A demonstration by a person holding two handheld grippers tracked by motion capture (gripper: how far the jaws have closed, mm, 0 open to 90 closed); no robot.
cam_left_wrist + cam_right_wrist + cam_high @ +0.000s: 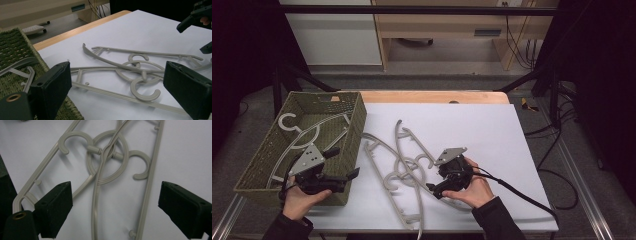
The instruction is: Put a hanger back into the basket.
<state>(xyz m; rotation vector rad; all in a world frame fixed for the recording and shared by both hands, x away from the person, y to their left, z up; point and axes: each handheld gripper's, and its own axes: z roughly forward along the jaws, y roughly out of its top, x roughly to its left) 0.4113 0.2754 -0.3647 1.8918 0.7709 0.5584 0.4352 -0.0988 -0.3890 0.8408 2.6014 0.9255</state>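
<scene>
High view — left gripper [346,175]: jaws apart with nothing between them; it is held over the near right corner of the green woven basket [260,165], jaws pointing toward the loose hangers.
High view — right gripper [432,188]: jaws apart, low over the white sheet [472,130] on the tabletop [432,96], pointing at the tangled pile from its right side; whether it touches a hanger cannot be told here.
High view — count: three grey plastic hangers [404,167] lie crossed on the sheet, hooks interlocked near the middle of the pile; at least two more hangers in the basket [304,135], exact number unclear; one basket; two grippers, one in each hand.
Left gripper view — jaws: two black pads stand wide, empty; the basket's rim lies just under the left pad.
Left gripper view — hangers: the pile lies ahead on the sheet, hooks looped through one another; one hanger's arm rests inside the basket at left; the other gripper shows at upper right, above the sheet.
Right gripper view — jaws: wide apart, gripping nothing; the hangers' arms run between the pads, which press on none of them.
Right gripper view — hangers: three hooks meet above the jaws — two open outward, one forms a ring around the crossing.
</scene>
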